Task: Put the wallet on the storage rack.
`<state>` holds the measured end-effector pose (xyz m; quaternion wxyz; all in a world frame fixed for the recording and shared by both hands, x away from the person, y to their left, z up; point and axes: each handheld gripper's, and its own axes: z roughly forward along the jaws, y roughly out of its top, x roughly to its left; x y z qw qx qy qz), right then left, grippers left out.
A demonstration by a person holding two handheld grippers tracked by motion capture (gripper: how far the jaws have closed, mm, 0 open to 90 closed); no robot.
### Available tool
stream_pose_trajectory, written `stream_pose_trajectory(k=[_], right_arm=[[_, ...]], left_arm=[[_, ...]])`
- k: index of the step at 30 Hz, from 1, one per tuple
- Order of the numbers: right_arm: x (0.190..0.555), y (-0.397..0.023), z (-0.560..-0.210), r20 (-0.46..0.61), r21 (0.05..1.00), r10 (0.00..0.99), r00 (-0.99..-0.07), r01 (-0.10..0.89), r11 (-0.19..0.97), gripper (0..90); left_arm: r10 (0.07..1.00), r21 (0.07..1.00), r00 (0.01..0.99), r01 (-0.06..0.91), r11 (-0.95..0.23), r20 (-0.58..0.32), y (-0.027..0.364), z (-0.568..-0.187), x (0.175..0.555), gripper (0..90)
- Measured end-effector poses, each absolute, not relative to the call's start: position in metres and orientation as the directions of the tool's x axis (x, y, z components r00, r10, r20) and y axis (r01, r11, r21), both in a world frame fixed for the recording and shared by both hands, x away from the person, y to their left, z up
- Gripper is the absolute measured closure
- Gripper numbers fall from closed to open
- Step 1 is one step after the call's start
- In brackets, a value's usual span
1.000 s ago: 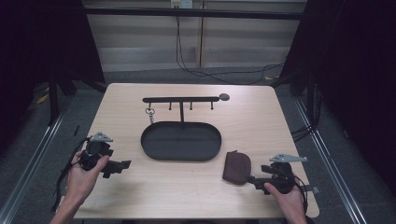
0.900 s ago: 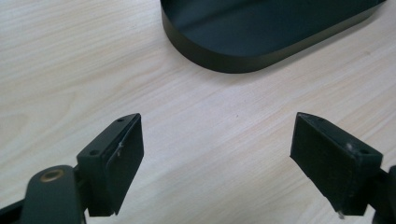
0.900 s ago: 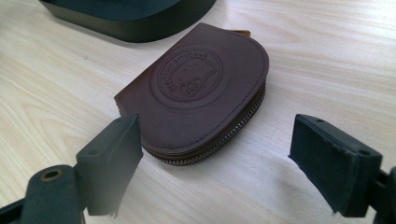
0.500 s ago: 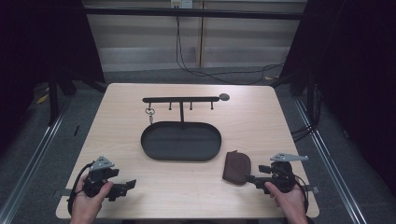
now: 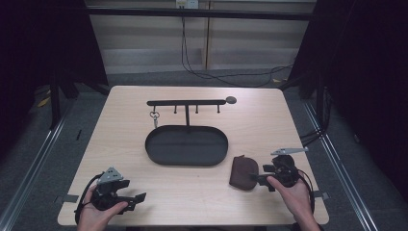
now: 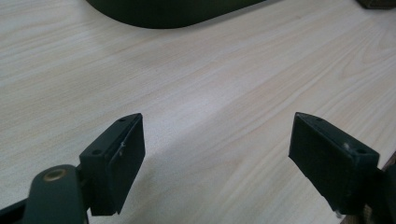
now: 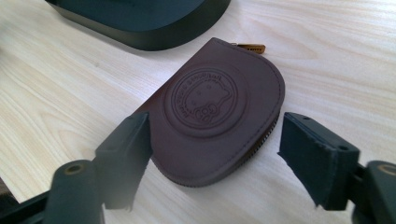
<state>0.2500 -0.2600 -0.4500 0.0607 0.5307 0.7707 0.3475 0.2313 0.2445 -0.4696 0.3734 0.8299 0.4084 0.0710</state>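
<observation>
Near the desk's front left corner the left gripper [image 5: 132, 198] rests low in the person's hand, its jaws spread wide over bare wood with nothing between them, which suggests it is parked out of the way while the other hand works. Across the middle of the desk sits the dark oval tray [image 5: 186, 145], and behind it a black hook rail [image 5: 186, 102] with what looks like a small key ring [image 5: 154, 115] hanging at its left end. Toward the front right edge lies the brown leather pouch [image 7: 217, 109], flat, embossed side up, just beside the tray. The right gripper [image 7: 212, 156] has its jaws open, straddling the pouch's rounded near end without pressing it, apparently lined up to pinch it.
</observation>
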Motion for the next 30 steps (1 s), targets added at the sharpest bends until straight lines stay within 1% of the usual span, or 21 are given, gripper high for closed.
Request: stream_pose_trajectory(k=[1, 2, 3, 4, 6, 7, 11, 12, 13, 14, 18, 25, 27, 28, 30], right_arm=[[0.250, -0.260, -0.450, 0.275, 0.600, 0.860, -0.429, 0.776, 0.195, 21.8], [0.256, -0.255, -0.447, 0.277, 0.569, 0.855, -0.438, 0.792, 0.221, 19.4], [0.256, -0.255, -0.447, 0.277, 0.569, 0.855, -0.438, 0.792, 0.221, 19.4], [0.263, -0.250, -0.446, 0.261, 0.535, 0.858, -0.442, 0.806, 0.253, 18.5], [0.269, -0.245, -0.446, 0.221, 0.509, 0.869, -0.443, 0.812, 0.285, 15.7], [0.269, -0.245, -0.446, 0.221, 0.509, 0.869, -0.443, 0.812, 0.285, 15.7], [0.282, -0.236, -0.447, 0.207, 0.453, 0.862, -0.462, 0.827, 0.334, 16.2], [0.286, -0.235, -0.446, 0.179, 0.445, 0.873, -0.454, 0.829, 0.340, 16.3], [0.286, -0.235, -0.446, 0.179, 0.445, 0.873, -0.454, 0.829, 0.340, 16.3], [0.291, -0.234, -0.446, 0.171, 0.412, 0.875, -0.453, 0.839, 0.354, 17.4], [0.298, -0.237, -0.448, 0.193, 0.381, 0.880, -0.434, 0.860, 0.340, 17.1], [0.309, -0.234, -0.448, 0.210, 0.317, 0.875, -0.436, 0.877, 0.361, 15.6], [0.311, -0.233, -0.449, 0.215, 0.304, 0.878, -0.428, 0.884, 0.356, 15.6], [0.315, -0.231, -0.450, 0.205, 0.279, 0.888, -0.411, 0.894, 0.349, 15.4], [0.318, -0.231, -0.451, 0.200, 0.277, 0.889, -0.412, 0.894, 0.352, 15.8]], left_arm=[[0.731, 0.678, 0.656, 0.625, -0.388, -0.187, 0.245, -0.470, 0.231, 18.4], [0.717, 0.679, 0.668, 0.622, -0.389, -0.200, 0.246, -0.470, 0.231, 18.3], [0.717, 0.679, 0.668, 0.622, -0.389, -0.200, 0.246, -0.470, 0.231, 17.8], [0.713, 0.680, 0.674, 0.617, -0.397, -0.195, 0.246, -0.470, 0.232, 17.3], [0.708, 0.682, 0.678, 0.613, -0.399, -0.196, 0.246, -0.470, 0.232, 17.4], [0.700, 0.678, 0.689, 0.607, -0.415, -0.189, 0.246, -0.470, 0.232, 17.4], [0.681, 0.685, 0.716, 0.575, -0.448, -0.156, 0.243, -0.468, 0.230, 18.4], [0.668, 0.673, 0.729, 0.571, -0.471, -0.151, 0.241, -0.468, 0.229, 19.6], [0.668, 0.673, 0.729, 0.571, -0.471, -0.151, 0.241, -0.468, 0.229, 20.6], [0.663, 0.658, 0.730, 0.583, -0.476, -0.167, 0.240, -0.469, 0.231, 22.2], [0.665, 0.661, 0.723, 0.593, -0.459, -0.187, 0.242, -0.468, 0.231, 22.8], [0.670, 0.657, 0.721, 0.593, -0.465, -0.176, 0.242, -0.469, 0.232, 22.4], [0.673, 0.662, 0.719, 0.591, -0.461, -0.173, 0.242, -0.469, 0.232, 21.3], [0.679, 0.672, 0.714, 0.587, -0.450, -0.169, 0.244, -0.467, 0.231, 20.5], [0.677, 0.674, 0.717, 0.584, -0.452, -0.167, 0.246, -0.466, 0.232, 19.8]])
